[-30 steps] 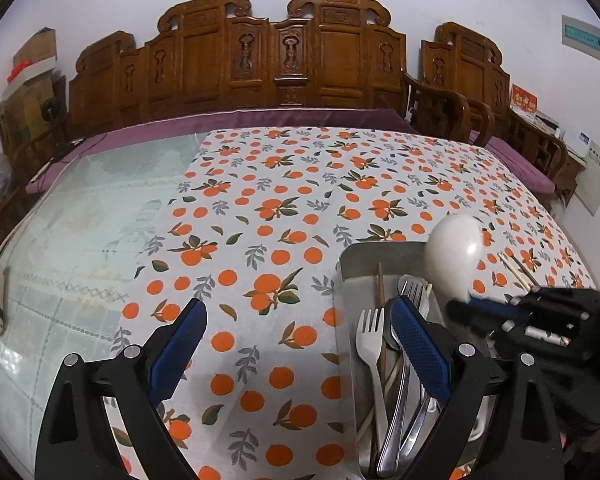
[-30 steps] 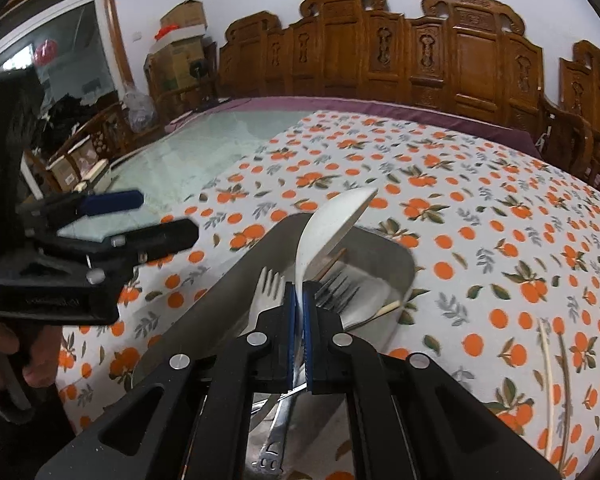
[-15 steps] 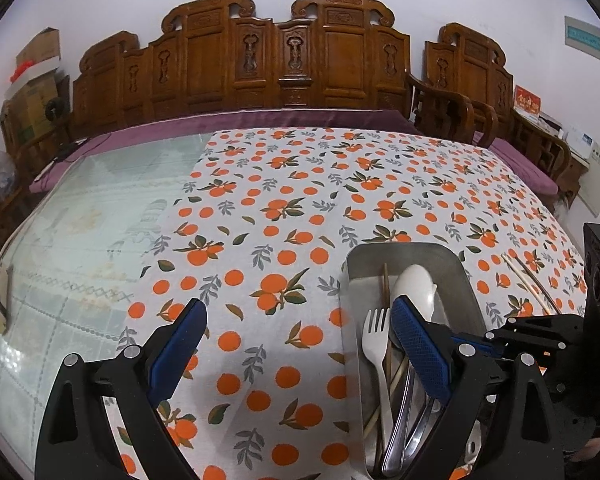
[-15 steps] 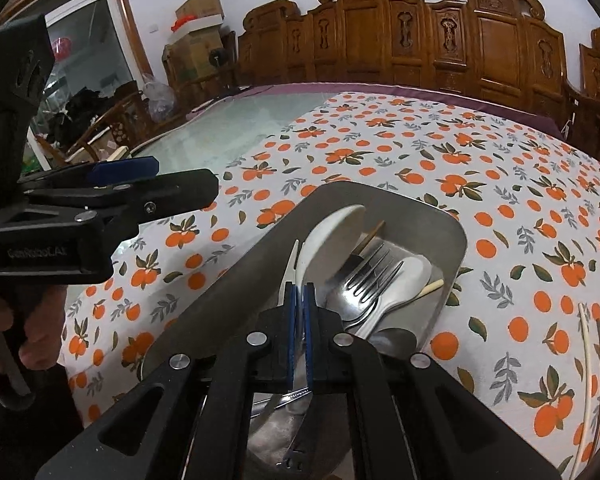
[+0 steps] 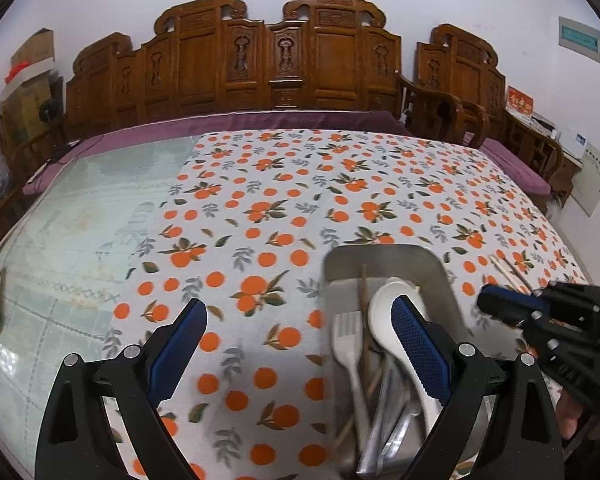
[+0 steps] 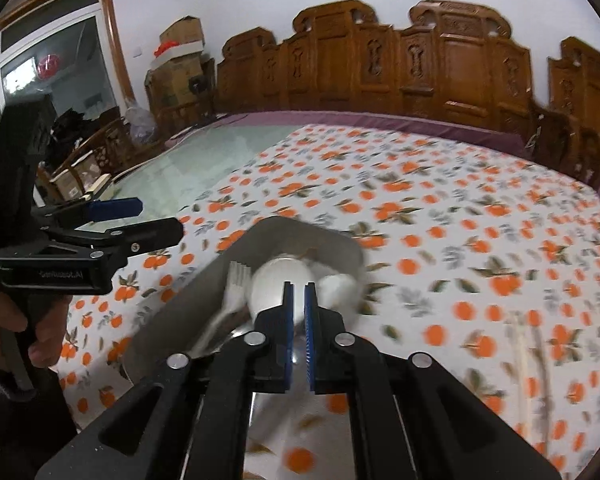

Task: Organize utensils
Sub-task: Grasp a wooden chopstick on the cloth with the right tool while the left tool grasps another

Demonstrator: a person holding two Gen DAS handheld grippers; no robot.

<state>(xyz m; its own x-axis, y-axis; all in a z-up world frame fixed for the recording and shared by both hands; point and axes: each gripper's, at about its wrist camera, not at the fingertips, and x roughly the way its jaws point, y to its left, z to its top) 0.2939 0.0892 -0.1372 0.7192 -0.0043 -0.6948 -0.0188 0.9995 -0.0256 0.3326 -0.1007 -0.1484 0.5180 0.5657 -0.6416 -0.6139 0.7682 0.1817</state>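
- Right tongs [image 6: 299, 320]: black frame, blue ribbed pads, nearest in the right wrist view. The jaws have just been opening and stand at a narrow gap; the pads press on nothing, and the spoon lies beyond and below them.
- Left tongs [image 5: 298, 344]: same build, jaws wide, nothing between them. They hang over the cloth at the tray's left edge. The right wrist view adds the hand [image 6: 40, 332] gripping their handle.
- Tray [image 5: 440, 264]: dull grey metal, rectangular, rounded corners, raised walls. It rests on the near right part of the desk.
- White spoon [image 5: 388, 312]: glossy, ceramic-looking, deep oval bowl. It lies in the tray on top of the other utensils, bowl toward the far end.
- White fork [image 5: 346, 332]: matt, flat tines, in the tray just left of the spoon.
- Metal cutlery [image 5: 380, 432]: shiny handles bunched at the tray's near end, blurred; only the left wrist view shows them clearly.
- Brown stick [image 5: 365, 300]: thin, lying lengthwise in the tray.
- Pale chopsticks [image 5: 508, 270]: on the cloth right of the tray.
- Tablecloth [image 5: 284, 200]: white, printed with oranges and leaves, covering the right of the desk.
- Desk [image 5: 80, 220]: pale glass-topped surface, bare at left.
- Carved wooden chairs [image 5: 284, 60]: dark brown, along the far wall.
- Cardboard boxes [image 6: 180, 56]: stacked far left; the window beside them appears in the right wrist view alone.
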